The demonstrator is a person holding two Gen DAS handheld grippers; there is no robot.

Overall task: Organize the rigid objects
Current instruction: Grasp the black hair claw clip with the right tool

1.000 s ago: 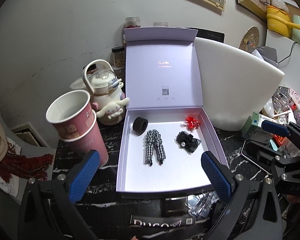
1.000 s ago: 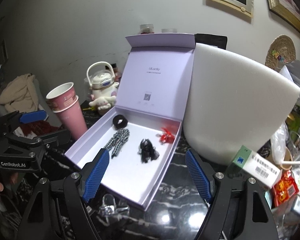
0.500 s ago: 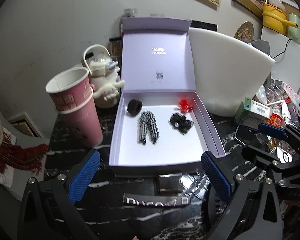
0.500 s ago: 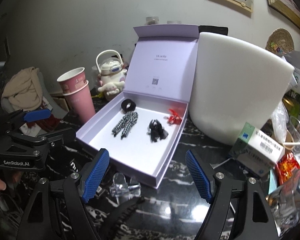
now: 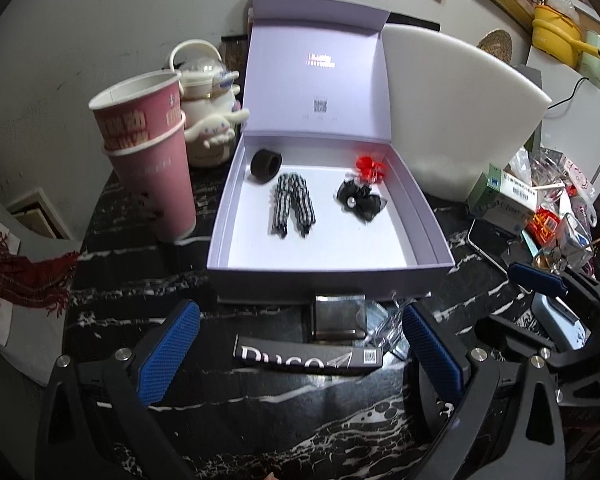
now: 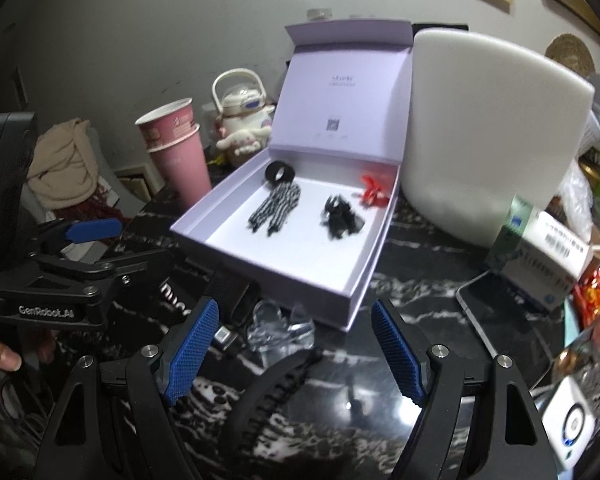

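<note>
The black marbled table (image 5: pixel 132 248) is being crowded on nearly every side, so little free surface is being left for sweeping motions. The lavender box (image 5: pixel 332 276) is being kept open near the middle of the table, its lid being propped upright toward the far edge, with a big white foam block (image 5: pixel 460 112) touching or nearly touching its right wall and stacked pink cups (image 5: pixel 152 168) standing just beside its left wall. Both claws are being held wide with nothing between the pads: the left claw (image 5: pixel 300 348) is being hovered over the near strip of table in front of the box, and the right claw (image 6: pixel 296 356) is being hovered to its right, over a black hair claw clip (image 6: pixel 276 396) lying near the table's front edge. The step in hand is judged to be the picking of a loose piece from this near strip for placing in the box. A dark Dyson-style labelled bar (image 5: pixel 308 356), a small metal case (image 5: pixel 336 318) and crumpled clear plastic (image 6: pixel 280 324) are lying there, close together, so a descent from straight above is being favoured, with the pads closing across the narrow side of one item only. Inside the box, a black ring (image 5: pixel 265 164), a checked bow (image 5: pixel 292 204), a black bow (image 5: pixel 360 200) and a red bow (image 5: pixel 370 166) are being kept toward the far wall, so the near half of the floor is being left free for a drop-off over the low front wall.
</note>
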